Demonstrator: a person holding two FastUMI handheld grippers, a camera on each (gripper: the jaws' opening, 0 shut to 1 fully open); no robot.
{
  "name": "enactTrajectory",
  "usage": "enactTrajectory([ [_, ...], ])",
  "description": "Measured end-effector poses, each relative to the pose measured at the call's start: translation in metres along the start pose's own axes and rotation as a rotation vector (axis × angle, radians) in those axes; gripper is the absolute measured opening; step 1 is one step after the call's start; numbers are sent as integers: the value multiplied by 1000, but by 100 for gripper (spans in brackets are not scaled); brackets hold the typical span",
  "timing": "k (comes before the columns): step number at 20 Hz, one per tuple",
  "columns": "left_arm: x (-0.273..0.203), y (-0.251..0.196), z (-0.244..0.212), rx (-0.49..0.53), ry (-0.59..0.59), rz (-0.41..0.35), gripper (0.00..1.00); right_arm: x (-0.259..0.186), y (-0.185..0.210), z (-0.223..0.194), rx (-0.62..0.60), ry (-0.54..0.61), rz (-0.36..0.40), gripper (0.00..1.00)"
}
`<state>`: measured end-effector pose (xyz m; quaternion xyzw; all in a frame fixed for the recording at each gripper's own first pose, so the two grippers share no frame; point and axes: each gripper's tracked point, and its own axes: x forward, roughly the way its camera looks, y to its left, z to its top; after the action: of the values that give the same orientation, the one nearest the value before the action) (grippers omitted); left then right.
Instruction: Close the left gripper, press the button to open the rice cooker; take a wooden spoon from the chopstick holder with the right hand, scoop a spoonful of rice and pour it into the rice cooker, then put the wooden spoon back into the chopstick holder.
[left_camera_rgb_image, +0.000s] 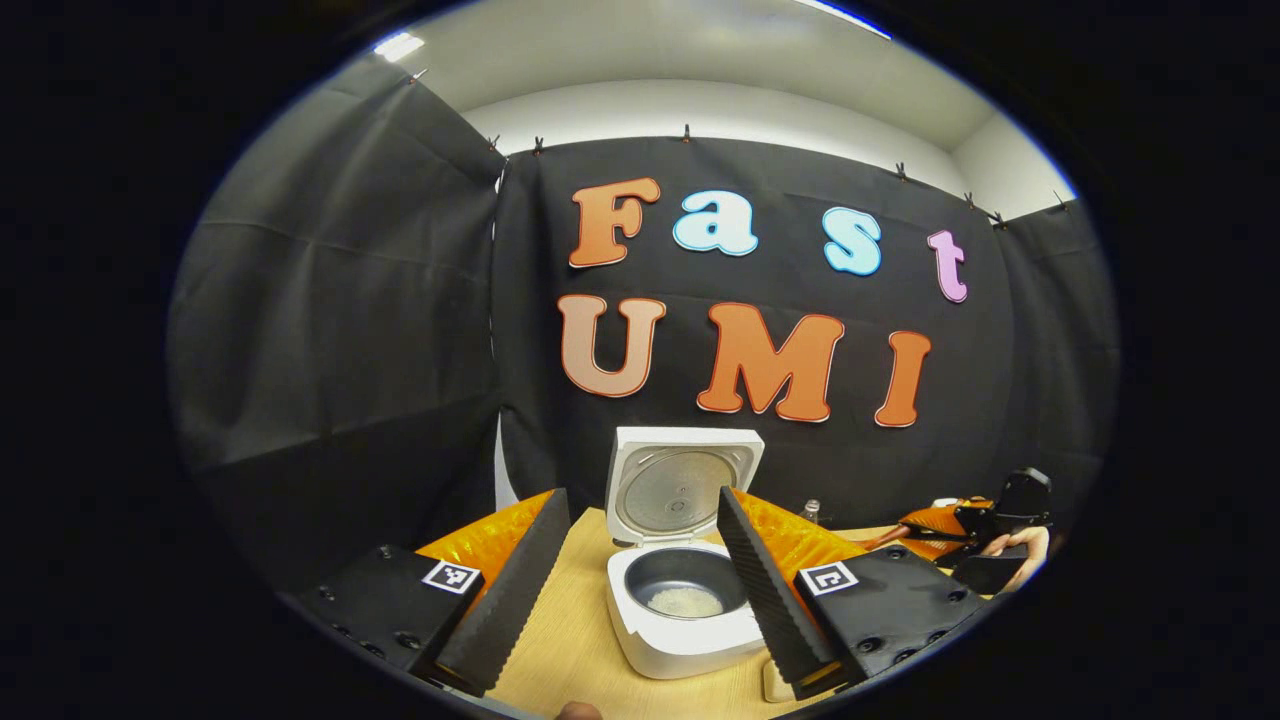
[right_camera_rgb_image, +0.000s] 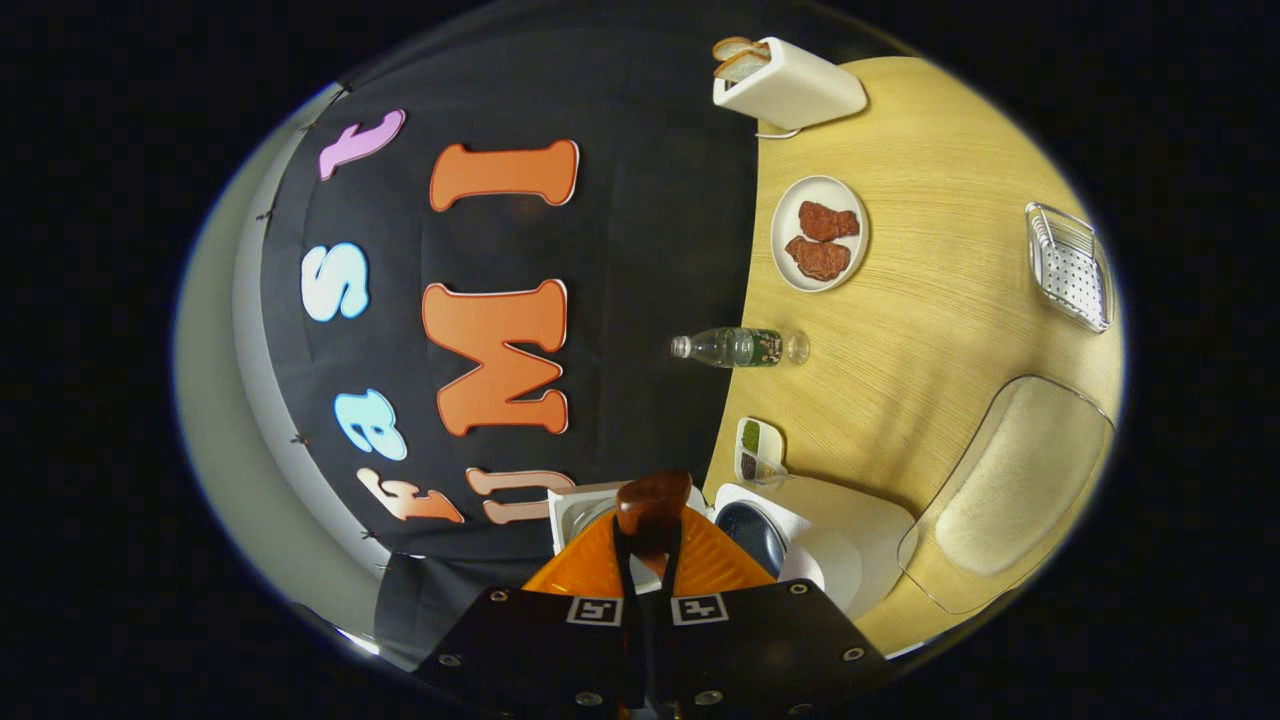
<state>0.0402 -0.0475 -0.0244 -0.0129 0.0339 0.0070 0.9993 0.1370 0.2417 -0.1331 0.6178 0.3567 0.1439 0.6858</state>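
The wooden spoon (right_camera_rgb_image: 650, 510) is clamped between the closed fingers of the right gripper (right_camera_rgb_image: 648, 590), its long axis running forward along them, rolled sideways beside the open rice cooker (left_camera_rgb_image: 680, 590); rice lies in the pot. The left gripper (left_camera_rgb_image: 640, 590) is held open before the cooker, near the table's (left_camera_rgb_image: 570, 630) front edge.

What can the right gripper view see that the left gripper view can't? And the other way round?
Right gripper view's extras: a toaster with bread, a plate holding two brown pieces, a metal basket, a clear tub of rice, and the wooden spoon pinched in the right gripper. Left gripper view's extras: the left gripper, open, and the little heap of rice inside the pot. Shared: the open rice cooker, the bottle and the wooden table.
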Motion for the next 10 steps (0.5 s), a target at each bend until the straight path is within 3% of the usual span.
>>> enactTrajectory([
  [5, 4, 9, -5, 2, 12, 8, 100, 34, 37, -31, -91, 41, 46, 4],
  [10, 7, 21, -7, 1, 13, 26, 100, 57, 61, -50, -277, 32, 61, 0],
])
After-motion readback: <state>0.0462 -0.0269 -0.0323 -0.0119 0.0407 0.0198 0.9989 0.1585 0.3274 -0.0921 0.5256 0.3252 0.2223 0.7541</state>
